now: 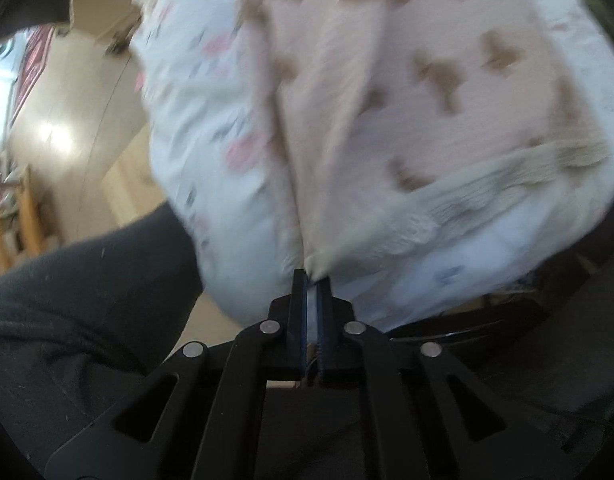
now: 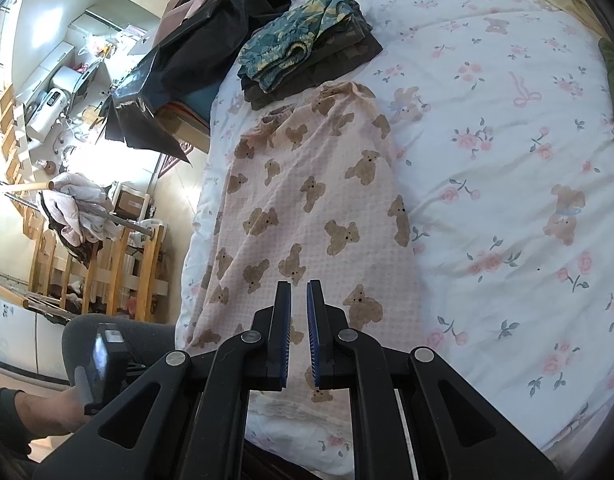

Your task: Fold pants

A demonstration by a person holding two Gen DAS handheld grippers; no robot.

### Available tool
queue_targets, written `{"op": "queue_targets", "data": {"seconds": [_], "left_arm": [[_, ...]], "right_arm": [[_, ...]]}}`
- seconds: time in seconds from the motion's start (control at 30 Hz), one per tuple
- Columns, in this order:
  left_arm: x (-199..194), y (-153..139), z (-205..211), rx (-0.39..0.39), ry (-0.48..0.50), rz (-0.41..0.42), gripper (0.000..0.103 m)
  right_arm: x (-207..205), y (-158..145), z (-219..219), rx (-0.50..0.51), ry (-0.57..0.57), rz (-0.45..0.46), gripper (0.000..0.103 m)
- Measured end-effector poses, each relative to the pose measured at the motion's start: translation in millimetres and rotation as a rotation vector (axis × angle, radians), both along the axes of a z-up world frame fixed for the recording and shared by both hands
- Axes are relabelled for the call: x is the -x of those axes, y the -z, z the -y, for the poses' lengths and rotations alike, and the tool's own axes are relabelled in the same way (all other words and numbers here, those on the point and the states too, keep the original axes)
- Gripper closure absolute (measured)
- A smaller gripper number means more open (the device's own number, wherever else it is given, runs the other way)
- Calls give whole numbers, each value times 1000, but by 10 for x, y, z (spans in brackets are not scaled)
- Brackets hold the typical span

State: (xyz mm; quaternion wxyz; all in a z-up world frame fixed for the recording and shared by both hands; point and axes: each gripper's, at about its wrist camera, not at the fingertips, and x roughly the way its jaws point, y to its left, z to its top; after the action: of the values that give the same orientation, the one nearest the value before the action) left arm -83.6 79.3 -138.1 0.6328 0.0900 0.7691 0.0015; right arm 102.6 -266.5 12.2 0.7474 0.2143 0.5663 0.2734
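Note:
Pink pants (image 2: 307, 200) printed with brown bears lie lengthwise on the floral bedspread (image 2: 507, 160), waistband at the far end. In the left wrist view the pants (image 1: 407, 100) are blurred and fill the picture, their cream ribbed hem (image 1: 507, 176) running to the right. My left gripper (image 1: 311, 278) is shut on a corner of that hem at the bed's edge. My right gripper (image 2: 299, 292) hovers over the near end of the pants. Its pads stand a narrow gap apart with nothing between them.
A folded stack of clothes (image 2: 307, 44) sits at the far end of the bed beside a black bag (image 2: 195, 40). A wooden rack (image 2: 119, 272) stands on the floor to the left. The person's dark trouser leg (image 1: 87, 300) is close to the bed's edge.

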Motion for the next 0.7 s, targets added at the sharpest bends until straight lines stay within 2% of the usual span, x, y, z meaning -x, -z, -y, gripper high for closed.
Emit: {"op": "queue_targets", "data": {"seconds": [0.1, 0.17, 0.33, 0.43, 0.47, 0.53, 0.57, 0.6, 0.7], "left_arm": [[-31, 34, -48, -32, -5, -4, 99], [-27, 1, -49, -44, 26, 5, 98], [-59, -207, -62, -82, 70, -6, 98], [-288, -366, -228, -3, -4, 16, 98], [-412, -415, -220, 14, -9, 58, 98], [-626, -470, -215, 81, -39, 141, 82], [-761, -467, -220, 126, -74, 180, 63], [-883, -435, -211, 159, -100, 219, 55], [-1200, -251, -118, 168, -105, 277, 58]], "right_arm": [[-2, 2, 5, 3, 2, -2, 93], [2, 14, 26, 4, 8, -6, 93], [-5, 24, 36, 9, 13, -12, 93], [-13, 36, 39, 12, 15, -16, 93], [-19, 38, 41, 10, 17, -17, 93], [-32, 37, 32, 11, 17, -17, 93], [-42, 42, 24, 13, 16, -17, 93], [-44, 47, 21, 16, 16, -18, 93], [-57, 90, 23, 30, 20, -29, 93]]}}
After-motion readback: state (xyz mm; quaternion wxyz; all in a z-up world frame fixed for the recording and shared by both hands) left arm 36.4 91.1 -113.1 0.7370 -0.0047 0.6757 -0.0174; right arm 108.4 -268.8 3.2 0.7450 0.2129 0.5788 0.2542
